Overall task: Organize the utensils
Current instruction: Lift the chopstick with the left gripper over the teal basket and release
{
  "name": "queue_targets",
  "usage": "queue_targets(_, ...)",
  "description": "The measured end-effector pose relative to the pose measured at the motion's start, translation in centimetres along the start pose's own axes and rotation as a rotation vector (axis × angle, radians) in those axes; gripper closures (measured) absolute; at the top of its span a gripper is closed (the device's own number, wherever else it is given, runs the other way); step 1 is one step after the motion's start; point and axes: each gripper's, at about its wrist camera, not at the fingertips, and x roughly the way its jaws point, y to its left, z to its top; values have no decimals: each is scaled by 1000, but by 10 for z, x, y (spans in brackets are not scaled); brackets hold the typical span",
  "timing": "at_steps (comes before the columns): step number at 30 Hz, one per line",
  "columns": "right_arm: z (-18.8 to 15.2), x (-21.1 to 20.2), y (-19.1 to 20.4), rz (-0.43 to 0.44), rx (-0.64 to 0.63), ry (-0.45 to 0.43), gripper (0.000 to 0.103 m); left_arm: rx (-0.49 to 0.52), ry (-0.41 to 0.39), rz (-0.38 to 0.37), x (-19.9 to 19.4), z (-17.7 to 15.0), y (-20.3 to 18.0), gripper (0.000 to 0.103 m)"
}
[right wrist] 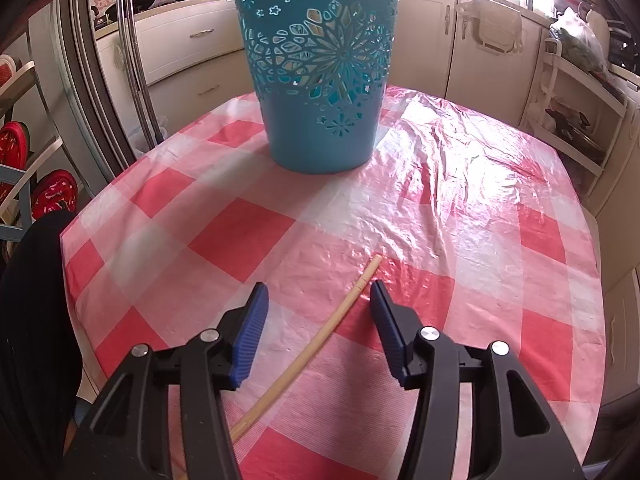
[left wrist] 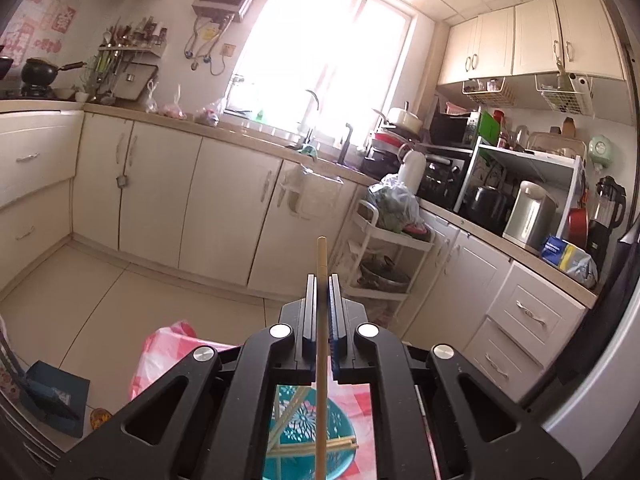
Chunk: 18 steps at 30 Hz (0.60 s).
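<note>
Chopstick [left wrist: 321, 320] was pinched upright in the left gripper [left wrist: 321, 292], right over the teal basket [right wrist: 320, 68] (several inside already). Another chopstick [right wrist: 316, 340] lay on the checked tablecloth [right wrist: 460, 200] between the right gripper [right wrist: 318, 316]'s spread jaws, still untouched.

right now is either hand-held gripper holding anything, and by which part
The left hand-held gripper is shut on a chopstick, gripping it partway along its shaft. The right hand-held gripper is open, straddling another chopstick lying on the table.
</note>
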Motion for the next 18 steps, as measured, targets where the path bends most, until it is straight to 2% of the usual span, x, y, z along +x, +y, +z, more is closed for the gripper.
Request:
queue_targets(5,0,1,1,4,-3,-1,49,-2,-54,69,32,-2,1,98)
queue_targets(18,0,1,2,12,-2,0,47,-20,-55,163,71,-40,28,98)
